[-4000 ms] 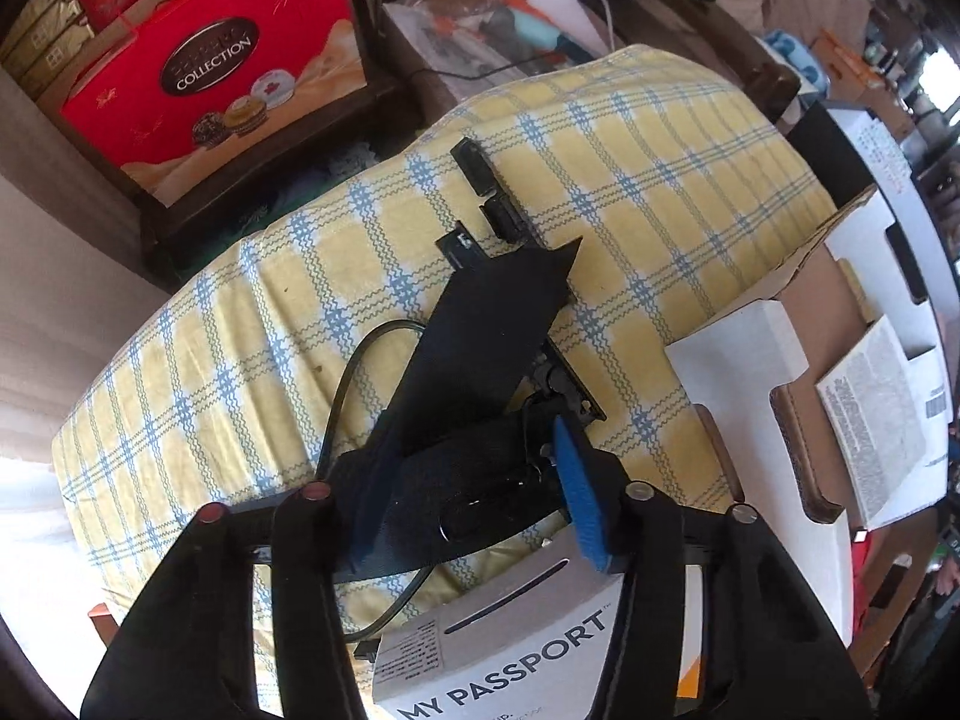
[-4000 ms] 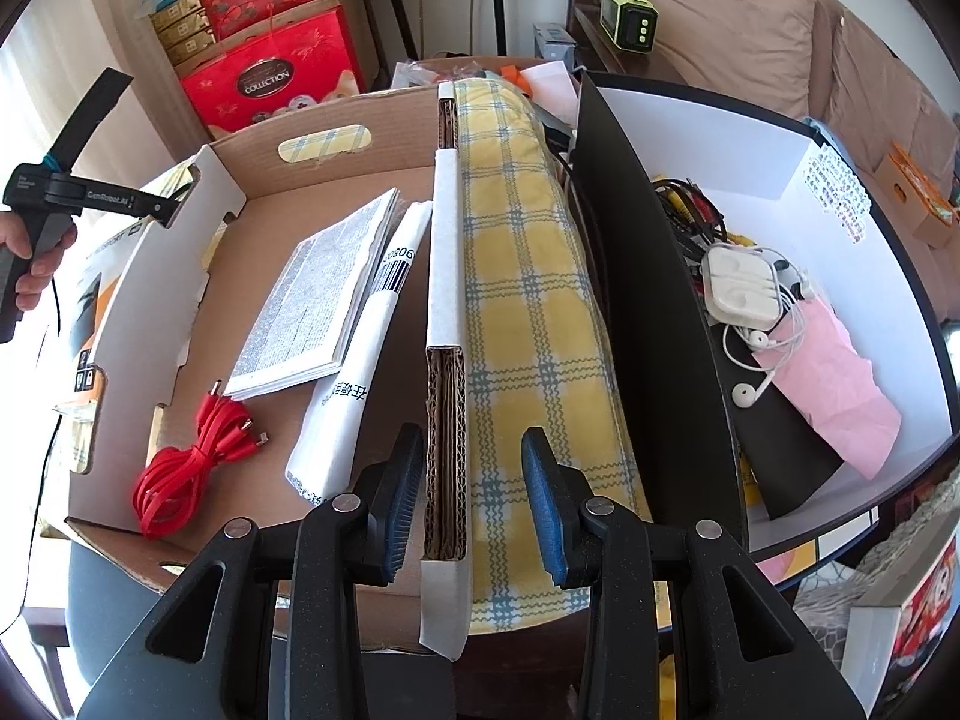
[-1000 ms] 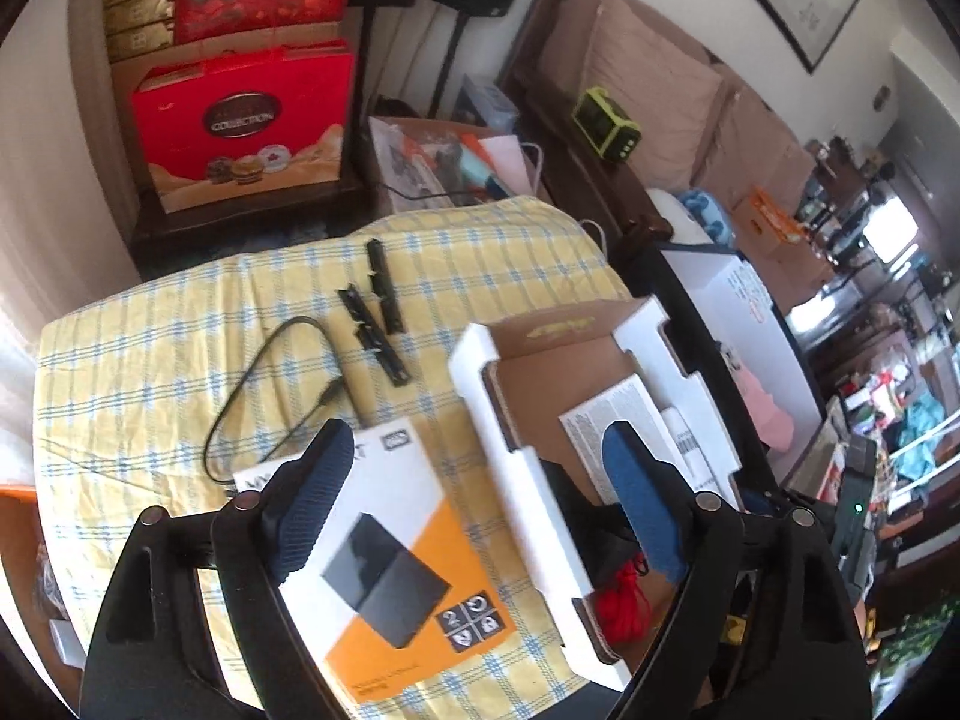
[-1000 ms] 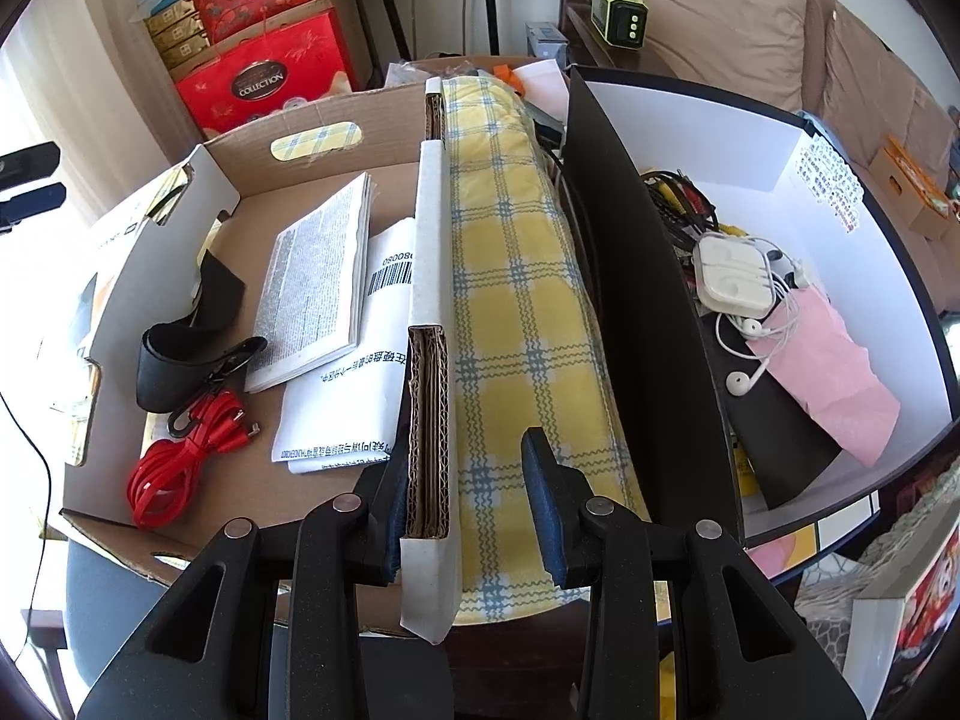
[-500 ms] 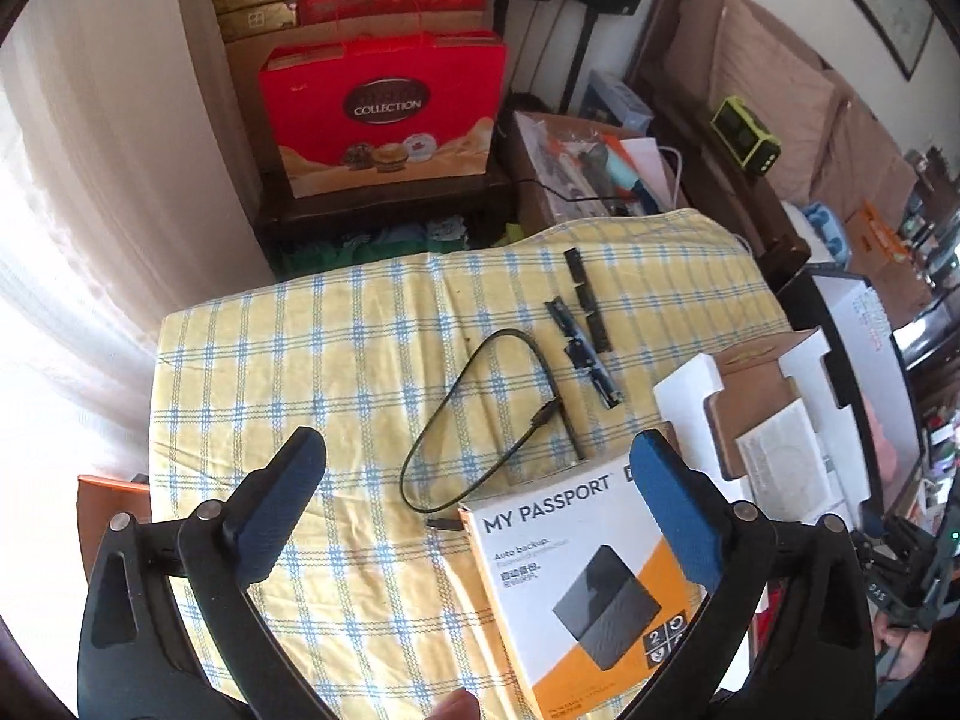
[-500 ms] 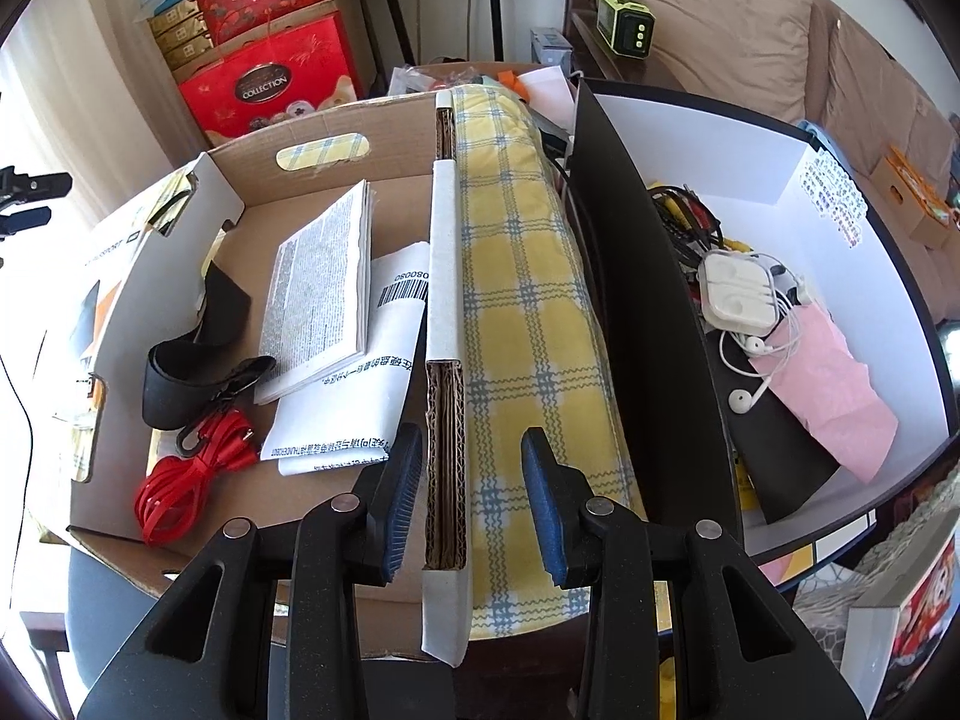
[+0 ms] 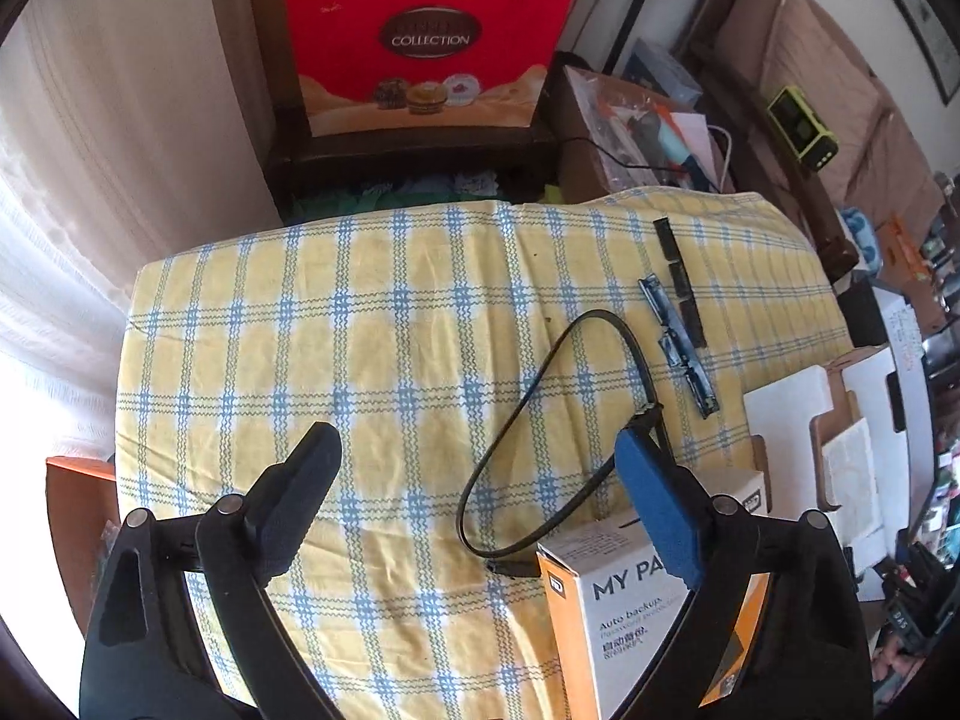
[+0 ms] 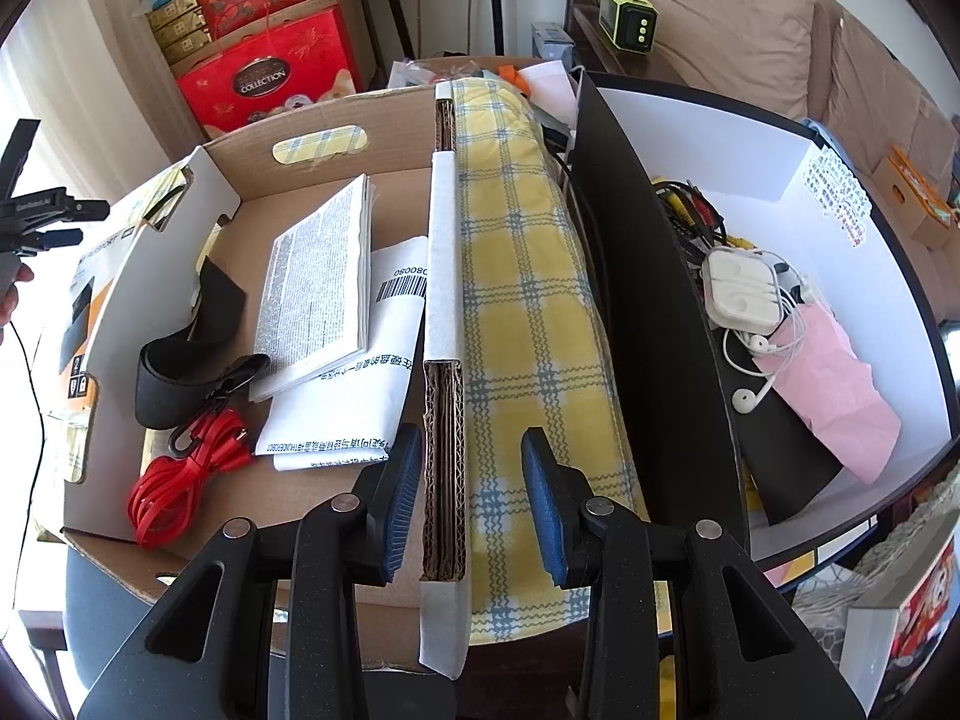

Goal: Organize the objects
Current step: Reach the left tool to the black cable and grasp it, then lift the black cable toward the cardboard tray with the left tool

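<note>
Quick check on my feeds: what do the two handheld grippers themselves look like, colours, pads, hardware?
Both match: the left gripper and right gripper have matte black speckled plastic frames with triangular cutouts, round silver pivot bolts, and two fingers faced with ribbed blue pads. In the right wrist view the left unit's black body carries small white lettering, too small to read. No cables or sleeves show.

left gripper point(image 7: 474, 480) jaws wide, empty | black cable point(image 7: 558, 420) looped on checked cloth point(image 7: 360, 324) | MY PASSPORT box point(image 7: 624, 612) under right finger | black strips point(image 7: 681, 324) beyond cable
</note>
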### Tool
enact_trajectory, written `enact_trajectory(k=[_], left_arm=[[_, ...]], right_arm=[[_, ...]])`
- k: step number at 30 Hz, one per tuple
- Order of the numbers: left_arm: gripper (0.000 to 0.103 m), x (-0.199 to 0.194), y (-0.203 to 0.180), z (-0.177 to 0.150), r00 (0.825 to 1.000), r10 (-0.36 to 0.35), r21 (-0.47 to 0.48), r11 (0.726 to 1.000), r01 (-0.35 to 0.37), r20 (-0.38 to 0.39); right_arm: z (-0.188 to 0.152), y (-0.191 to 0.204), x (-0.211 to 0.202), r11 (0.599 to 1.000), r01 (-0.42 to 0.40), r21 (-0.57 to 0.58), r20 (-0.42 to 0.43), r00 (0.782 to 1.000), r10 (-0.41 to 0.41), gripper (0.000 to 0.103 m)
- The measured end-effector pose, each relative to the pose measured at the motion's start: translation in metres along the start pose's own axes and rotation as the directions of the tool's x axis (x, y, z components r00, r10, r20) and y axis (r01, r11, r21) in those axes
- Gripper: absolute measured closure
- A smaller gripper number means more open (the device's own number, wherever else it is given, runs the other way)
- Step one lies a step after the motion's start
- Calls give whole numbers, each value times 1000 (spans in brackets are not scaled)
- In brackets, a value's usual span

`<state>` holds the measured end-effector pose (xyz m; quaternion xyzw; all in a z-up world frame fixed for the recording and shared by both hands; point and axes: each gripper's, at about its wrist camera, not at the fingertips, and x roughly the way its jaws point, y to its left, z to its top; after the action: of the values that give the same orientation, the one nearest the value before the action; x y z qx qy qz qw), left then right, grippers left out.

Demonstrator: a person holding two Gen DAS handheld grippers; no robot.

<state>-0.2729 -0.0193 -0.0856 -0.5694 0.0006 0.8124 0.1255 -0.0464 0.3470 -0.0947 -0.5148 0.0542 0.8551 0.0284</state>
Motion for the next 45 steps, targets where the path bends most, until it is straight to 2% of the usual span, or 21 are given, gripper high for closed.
enact_trajectory(k=[1, 5, 7, 12, 14, 16, 18, 20, 22, 27, 31, 34, 40, 45], left_arm=[[11, 3, 1, 0, 1000, -1, -3, 1000, 1, -6], [25, 14, 2, 2, 999, -7, -3, 1000, 7, -32], [27, 18, -1, 2, 999, -9, 13, 1000, 9, -39], [41, 28, -10, 1, 998, 20, 58, 998, -16, -58], [52, 31, -12, 0, 997, 46, 70, 997, -42, -59], [56, 32, -13, 0, 996, 70, 83, 994, -66, -48], [66, 31, -12, 0, 996, 75, 85, 994, -72, -44], [86, 30, -11, 1, 997, 68, 82, 995, -64, -48], [94, 29, -10, 0, 997, 63, 77, 995, -59, -49], [97, 17, 2, 1, 999, 46, 4, 999, -46, -4], [98, 1, 22, 7, 999, -17, -95, 995, 20, 39], [98, -14, 30, 10, 995, -62, -134, 988, 71, 75], [98, -50, 29, 16, 981, -91, -153, 981, 118, 172], [98, -77, 20, 14, 966, -126, -135, 978, 159, 225]], right_arm=[[0, -1, 1, 1000, 0, 0, -1, 1000, 0, 68], [0, -3, 4, 1000, 0, 2, -4, 1000, 0, 68], [0, -3, 6, 1000, 0, 3, -8, 1000, 0, 68], [0, -4, 9, 1000, -1, 5, -16, 1000, 1, 68], [-1, -4, 9, 1000, -2, 5, -16, 1000, 2, 68], [-1, -3, 9, 1000, -2, 5, -16, 1000, 3, 68], [-1, -3, 9, 1000, -1, 4, -17, 1000, 1, 68], [-1, -3, 9, 1000, -1, 4, -16, 1000, 1, 68], [-1, -3, 9, 1000, -2, 5, -16, 1000, 2, 68], [-1, -1, 8, 1000, -5, 6, -14, 1000, 5, 68], [-2, -1, 7, 1000, -7, 8, -12, 1000, 7, 68], [-2, -1, 6, 1000, -10, 12, -9, 1000, 10, 68], [-2, -1, 5, 1000, -11, 11, -7, 1000, 11, 68], [-2, 0, 4, 1000, -14, 11, -5, 1000, 14, 68]])
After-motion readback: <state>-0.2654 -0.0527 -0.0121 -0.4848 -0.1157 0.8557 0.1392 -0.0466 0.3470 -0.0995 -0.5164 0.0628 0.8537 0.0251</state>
